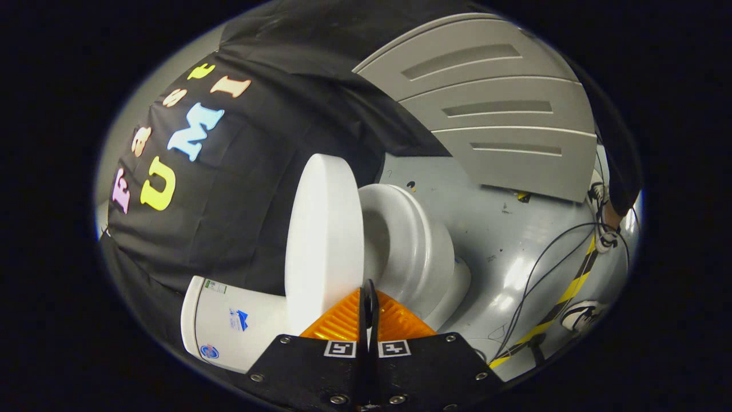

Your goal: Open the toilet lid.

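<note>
The claw [368, 297] sits nearest, its two fingers brought together so that only a thin dark slit runs between them; nothing is gripped between the tips. Right at the tips is the rim of the toilet lid [323, 240], a white, flat, rounded slab; whether the fingers actually touch it cannot be told. The lid stands lifted away from the seat, swung up toward the tank [229, 329], the white box with small stickers that lies just beside the fingers on the lid's far side from the bowl. On the other side of the lid the toilet bowl [409, 246] shows its open rim and its rounded white body, tapering to the base on the floor. Beyond the bowl the grey floor [503, 240] is glossy, with a few dark scuffs. Thin black cables [537, 269] loop across it near a yellow-and-black striped tape [572, 289], and a sneaker [579, 315] rests by that tape. Farther off stands a grey panel [492, 114] with three long recessed slots, next to the booth's black cloth wall [240, 189].
</note>
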### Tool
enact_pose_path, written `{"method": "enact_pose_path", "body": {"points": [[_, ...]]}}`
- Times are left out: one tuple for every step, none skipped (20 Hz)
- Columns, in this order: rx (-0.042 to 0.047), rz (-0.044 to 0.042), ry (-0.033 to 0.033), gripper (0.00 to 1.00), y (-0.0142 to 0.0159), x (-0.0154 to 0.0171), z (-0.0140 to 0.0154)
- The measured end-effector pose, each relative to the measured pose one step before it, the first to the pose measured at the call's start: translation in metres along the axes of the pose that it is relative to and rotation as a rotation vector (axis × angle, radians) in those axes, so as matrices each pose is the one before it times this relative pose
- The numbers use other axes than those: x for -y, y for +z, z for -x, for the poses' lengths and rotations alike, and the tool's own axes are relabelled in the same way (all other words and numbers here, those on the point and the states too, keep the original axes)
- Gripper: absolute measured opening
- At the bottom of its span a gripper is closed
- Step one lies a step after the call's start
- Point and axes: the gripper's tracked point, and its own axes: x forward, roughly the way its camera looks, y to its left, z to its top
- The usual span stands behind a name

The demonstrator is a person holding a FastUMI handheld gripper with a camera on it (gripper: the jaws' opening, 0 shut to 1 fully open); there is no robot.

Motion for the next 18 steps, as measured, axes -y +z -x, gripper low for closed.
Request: {"method": "enact_pose_path", "body": {"points": [[0.01091,0.04125,-0.01706,0.0,0.00064,-0.00343,0.00202],[0.01199,0.03354,-0.01105,0.0,0.0002,-0.00262,0.00247],[0.01748,0.03574,-0.00356,0.0,0.00112,-0.00595,0.00495],[0.01969,0.02692,0.00381,0.0,0.00252,-0.00764,0.00471],[0.0168,0.0256,0.00299,0.0,0.00176,-0.00704,0.00389],[0.01685,0.03658,-0.00353,0.0,0.00241,-0.0073,0.00352],[0.01354,0.04884,-0.01107,0.0,0.00056,-0.00468,0.00391],[0.01319,0.05612,-0.01392,0.0,0.00162,-0.00493,0.00295],[0.01667,0.06151,-0.01224,0.0,0.0038,-0.0057,0.00394],[0.01412,0.04735,-0.00684,0.0,0.00296,-0.00548,0.00397],[0.01379,0.04253,-0.00514,0.0,0.00329,-0.00535,0.00386],[0.01656,0.03888,-0.00446,0.0,0.00394,-0.00635,0.00427],[0.01278,0.02815,-0.00442,0.0,0.00315,-0.00551,0.00305],[0.01459,0.02784,-0.00811,0.0,0.00332,-0.00606,0.00303],[0.01132,0.03441,-0.01033,0.0,0.00273,-0.00506,0.00391],[0.01253,0.03203,-0.00802,0.0,0.00192,-0.00424,0.00347],[0.00915,0.02901,-0.00728,0.0,0.0015,-0.00431,0.00238],[0.01119,0.03343,-0.00805,0.0,0.00358,-0.00474,0.00257]]}}
